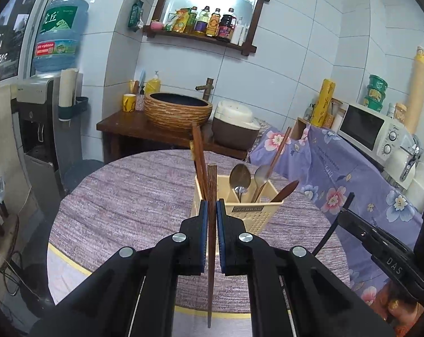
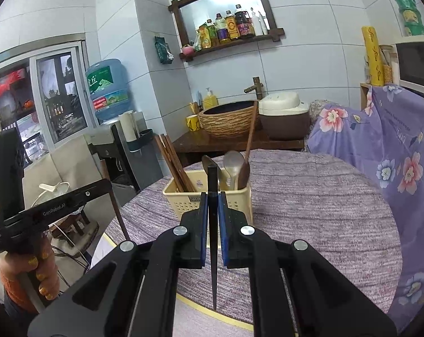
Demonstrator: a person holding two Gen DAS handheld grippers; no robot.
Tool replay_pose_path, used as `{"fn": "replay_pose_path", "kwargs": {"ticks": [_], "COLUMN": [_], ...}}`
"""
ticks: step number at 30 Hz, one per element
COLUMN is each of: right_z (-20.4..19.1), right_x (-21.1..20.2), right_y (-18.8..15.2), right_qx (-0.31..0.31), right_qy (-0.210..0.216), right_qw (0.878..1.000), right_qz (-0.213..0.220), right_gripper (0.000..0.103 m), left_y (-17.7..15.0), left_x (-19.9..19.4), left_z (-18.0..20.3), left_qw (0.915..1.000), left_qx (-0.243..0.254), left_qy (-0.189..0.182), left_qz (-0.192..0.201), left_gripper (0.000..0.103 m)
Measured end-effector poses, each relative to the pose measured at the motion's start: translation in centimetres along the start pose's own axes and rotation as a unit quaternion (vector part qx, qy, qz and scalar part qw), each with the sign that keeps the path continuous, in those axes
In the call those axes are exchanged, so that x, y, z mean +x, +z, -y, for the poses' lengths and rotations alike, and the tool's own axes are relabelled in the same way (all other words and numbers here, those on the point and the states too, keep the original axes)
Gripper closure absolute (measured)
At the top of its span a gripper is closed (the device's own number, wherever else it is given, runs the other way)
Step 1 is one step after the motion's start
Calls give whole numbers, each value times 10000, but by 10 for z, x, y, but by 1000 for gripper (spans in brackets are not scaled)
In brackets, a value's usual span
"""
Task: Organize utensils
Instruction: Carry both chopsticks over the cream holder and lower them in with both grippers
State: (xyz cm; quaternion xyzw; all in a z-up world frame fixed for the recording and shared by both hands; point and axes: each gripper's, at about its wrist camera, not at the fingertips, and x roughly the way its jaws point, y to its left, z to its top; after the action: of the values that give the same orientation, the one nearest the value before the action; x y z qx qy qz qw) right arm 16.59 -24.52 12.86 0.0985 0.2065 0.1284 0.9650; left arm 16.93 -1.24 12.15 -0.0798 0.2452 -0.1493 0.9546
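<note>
Left gripper: held level over the near edge of the round table, fingers pointing at 12 o'clock toward the utensil caddy. Blue pads pinched on a brown wooden chopstick, which stands near-vertical: butt end above the fingertips, tapered tip hanging below the gripper body at 6 o'clock.

Right gripper: same pose, level, aimed at the caddy at 12 o'clock. Pads clamped on a dark, near-black chopstick, also upright, point hanging down at 6 o'clock. In the left wrist view the right gripper's body shows at 4 o'clock; in the right wrist view the person's left hand, with glitter nail polish, grips the left tool's handle at 8 o'clock.

Caddy: cream plastic, perforated walls, sits on the purple woven tablecloth just beyond both fingertips. Left compartment holds brown chopsticks leaning toward 11 o'clock. The other section holds metal spoons bowl-up and a long-handled wooden spoon.
</note>
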Motion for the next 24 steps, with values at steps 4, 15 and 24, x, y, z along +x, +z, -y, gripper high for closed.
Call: {"fn": "replay_pose_path", "kwargs": {"ticks": [4,15,24], "right_z": [-8,-33,-18], "right_x": [0,21,87], "right_y": [34,155,109], "right_qx": [-156,-484,-436], "right_qy": [109,-195,-400], "right_qw": [9997,9934,9969], "right_qz": [182,1021,527], "right_gripper": [95,95,95], "left_y": [32,142,104], "left_x": [-7,2,76], "left_z": [8,32,22], "left_qw": [9996,9920,9965], "left_qx": [96,126,25], "left_qy": [-68,144,299], "left_qz": [272,1249,780], "left_gripper": [96,95,96]}}
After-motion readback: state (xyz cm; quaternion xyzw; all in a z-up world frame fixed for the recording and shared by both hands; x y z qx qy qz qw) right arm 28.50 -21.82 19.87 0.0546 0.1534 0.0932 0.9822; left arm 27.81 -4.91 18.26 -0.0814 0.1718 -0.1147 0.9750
